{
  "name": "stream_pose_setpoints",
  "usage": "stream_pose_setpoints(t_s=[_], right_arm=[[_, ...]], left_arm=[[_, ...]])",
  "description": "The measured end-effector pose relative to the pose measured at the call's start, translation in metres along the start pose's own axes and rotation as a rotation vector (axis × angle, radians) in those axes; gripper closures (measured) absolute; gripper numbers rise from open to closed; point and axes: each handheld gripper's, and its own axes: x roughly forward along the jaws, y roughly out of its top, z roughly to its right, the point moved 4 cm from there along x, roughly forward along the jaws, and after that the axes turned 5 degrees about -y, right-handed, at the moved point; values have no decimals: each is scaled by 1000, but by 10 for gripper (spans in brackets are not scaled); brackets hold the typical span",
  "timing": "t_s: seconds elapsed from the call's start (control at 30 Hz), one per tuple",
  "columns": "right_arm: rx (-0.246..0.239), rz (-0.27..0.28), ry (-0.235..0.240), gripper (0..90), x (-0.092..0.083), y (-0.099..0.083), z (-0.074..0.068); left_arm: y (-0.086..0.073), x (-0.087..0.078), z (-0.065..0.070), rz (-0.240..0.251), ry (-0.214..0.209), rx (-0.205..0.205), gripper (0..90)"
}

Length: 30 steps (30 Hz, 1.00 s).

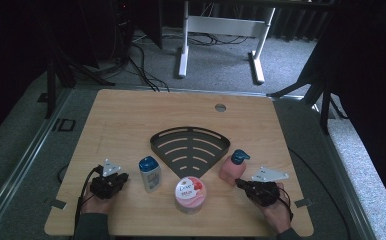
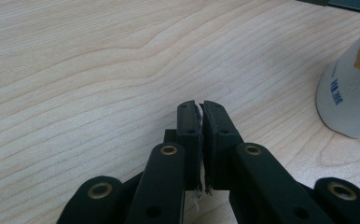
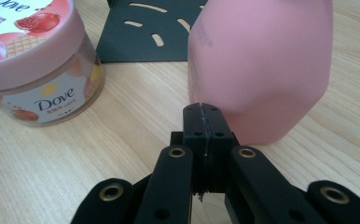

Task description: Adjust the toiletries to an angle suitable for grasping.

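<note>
Both tongs, left (image 1: 123,176) and right (image 1: 239,183), closed and empty; right nearly touches pink bottle (image 1: 232,167).

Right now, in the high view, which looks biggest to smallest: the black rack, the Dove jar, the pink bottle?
1. black rack
2. Dove jar and pink bottle look about alike.
</note>
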Motion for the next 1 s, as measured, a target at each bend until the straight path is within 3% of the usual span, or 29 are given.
stream_pose_setpoints(t_s=[0.37,1.0], right_arm=[[-43,-7,20,900,14,10,-6],[-18,-2,3,900,23,17,6]], left_arm=[[0,0,0,2,-2,-1,859],[0,0,0,6,-4,-1,858]])
